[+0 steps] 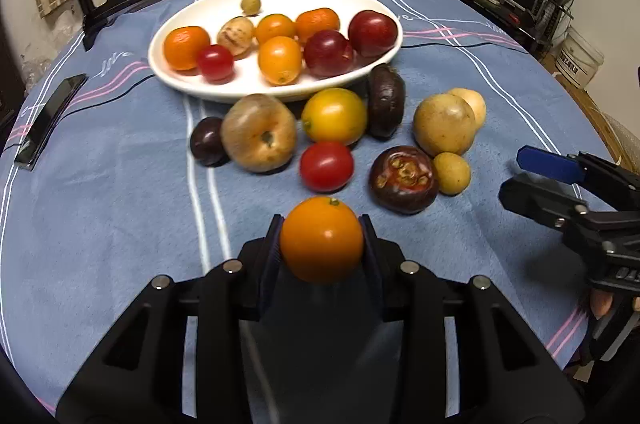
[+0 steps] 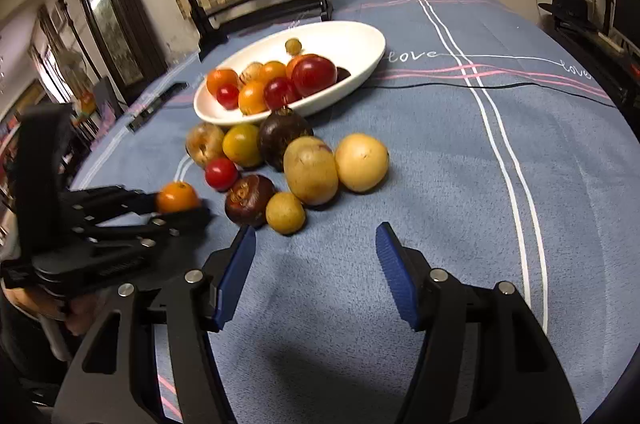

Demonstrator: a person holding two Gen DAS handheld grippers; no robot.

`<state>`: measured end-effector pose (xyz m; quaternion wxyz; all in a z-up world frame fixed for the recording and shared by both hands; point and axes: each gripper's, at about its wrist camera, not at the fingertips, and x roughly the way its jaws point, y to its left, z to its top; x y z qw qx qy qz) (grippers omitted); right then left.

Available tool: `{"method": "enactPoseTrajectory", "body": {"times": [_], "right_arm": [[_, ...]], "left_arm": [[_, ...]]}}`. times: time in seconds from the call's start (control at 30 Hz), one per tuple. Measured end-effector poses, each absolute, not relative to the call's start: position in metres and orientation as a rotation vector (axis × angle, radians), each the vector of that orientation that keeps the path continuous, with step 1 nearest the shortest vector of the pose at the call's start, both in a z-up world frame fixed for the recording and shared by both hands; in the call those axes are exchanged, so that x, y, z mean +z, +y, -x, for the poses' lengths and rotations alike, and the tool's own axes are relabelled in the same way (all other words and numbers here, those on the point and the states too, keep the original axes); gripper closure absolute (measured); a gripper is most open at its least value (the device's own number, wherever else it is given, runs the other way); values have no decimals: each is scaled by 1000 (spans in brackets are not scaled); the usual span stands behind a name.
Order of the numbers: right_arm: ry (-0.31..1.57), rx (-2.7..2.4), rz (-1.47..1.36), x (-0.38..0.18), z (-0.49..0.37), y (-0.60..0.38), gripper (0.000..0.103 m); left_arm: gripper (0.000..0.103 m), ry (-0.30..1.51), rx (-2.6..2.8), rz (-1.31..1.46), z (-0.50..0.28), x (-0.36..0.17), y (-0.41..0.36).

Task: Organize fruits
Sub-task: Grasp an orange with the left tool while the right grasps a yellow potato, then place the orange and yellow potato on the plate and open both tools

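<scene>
Nearest the left wrist camera, the left gripper point(image 1: 321, 238) has its two fingers pressed against the sides of a small orange fruit point(image 1: 321, 239), gripping it near the front of the table. Just past it, bare blue tablecloth point(image 1: 120, 192) separates it from a loose cluster of fruit.

The cluster holds nine pieces: a tan, blotchy round fruit point(image 1: 259, 132), a small dark plum point(image 1: 208, 141) touching its left side, a yellow-orange citrus point(image 1: 334, 116), a red tomato point(image 1: 326, 166), two dark brown fruits point(image 1: 403, 179) point(image 1: 386, 100), two large pale yellow fruits point(image 1: 444, 124) point(image 1: 474, 103) and one small yellow one point(image 1: 452, 173).

Behind the cluster, its rim just beside the nearest pieces, sits a white oval plate point(image 1: 180, 80). Nine fruits show in it: four orange, two dark red, one small red tomato, one tan, one tiny green.

The right gripper point(image 2: 316, 244) hovers over bare cloth with its blue-padded fingers wide apart and nothing between them. To its right the cloth lies open out to the table's curved edge. A phone point(image 1: 48, 120) lies near the left edge.
</scene>
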<state>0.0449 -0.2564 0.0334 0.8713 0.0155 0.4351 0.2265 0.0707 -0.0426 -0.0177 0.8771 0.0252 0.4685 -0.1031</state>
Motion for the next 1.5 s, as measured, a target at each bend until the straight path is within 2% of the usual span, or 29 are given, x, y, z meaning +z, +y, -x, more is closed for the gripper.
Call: {"method": "enactPoseTrajectory", "body": {"times": [0.33,0.47,0.63,0.67,0.7,0.73,1.07,1.5], "right_arm": [[908,474,186,29,-44,-222,40],[929,491,250,26,-52,-209,54],[953,488,276,18,-62,-198,57],[954,490,276,18,-63,-196,61],[955,495,277,18,-64,-195,74],[960,507,280,17,-64,-194,77],[922,529,199,33,-48,-211,78],[747,540,133,109,-41,-231,78]], "left_arm": [[66,982,-212,-17,-60,-18,-26],[66,986,-213,-7,-59,-20,-22],[66,987,-214,1,-59,-21,-21],[66,987,-214,1,-59,-21,-20],[65,988,-214,2,-59,-21,-20],[65,988,-213,3,-59,-21,-20],[66,972,-206,0,-55,-12,-19],[65,824,-222,-42,-59,57,-19]]}}
